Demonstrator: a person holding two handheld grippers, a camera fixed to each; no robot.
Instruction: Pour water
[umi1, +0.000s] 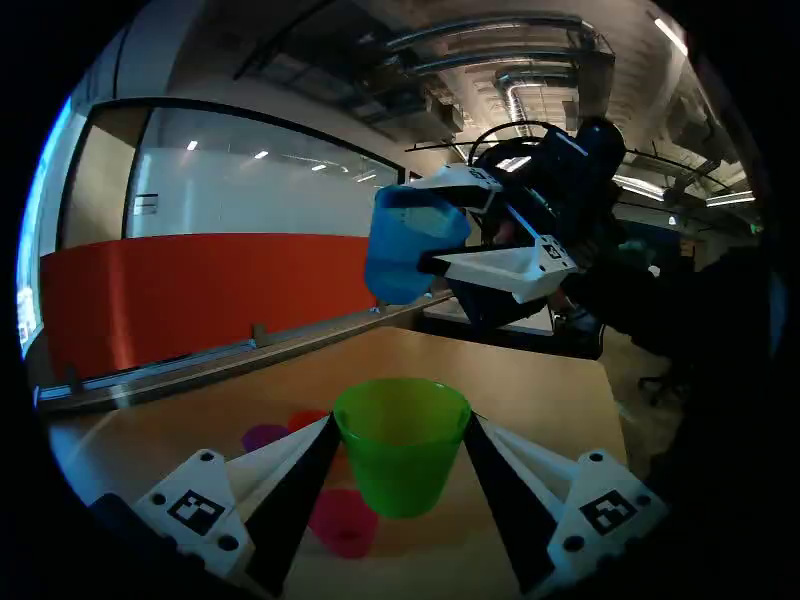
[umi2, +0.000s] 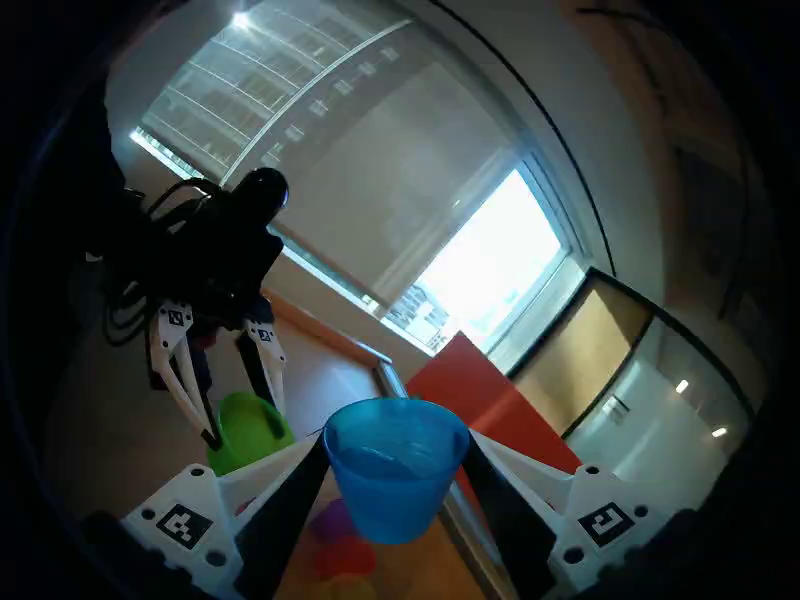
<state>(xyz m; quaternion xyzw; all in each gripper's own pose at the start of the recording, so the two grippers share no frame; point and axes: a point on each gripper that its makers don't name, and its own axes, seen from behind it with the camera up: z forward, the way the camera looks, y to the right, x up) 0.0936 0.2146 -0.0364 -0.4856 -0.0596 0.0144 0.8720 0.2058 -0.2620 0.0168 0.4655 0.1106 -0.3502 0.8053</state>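
Note:
In the left gripper view my left gripper (umi1: 400, 445) is shut on a green cup (umi1: 401, 455), held upright just above the wooden table (umi1: 520, 385). Farther off and higher, the right gripper (umi1: 440, 250) holds a blue cup (umi1: 408, 243) tilted toward the green one. In the right gripper view my right gripper (umi2: 395, 470) is shut on the blue cup (umi2: 394, 480), which has water in it. Down to the left there, the left gripper (umi2: 245, 425) grips the green cup (umi2: 245, 432).
Pink, purple and red cups (umi1: 340, 520) lie on the table under the green cup, also seen as coloured cups (umi2: 342, 550) below the blue one. An orange partition (umi1: 200, 290) and a rail run along the table's far edge.

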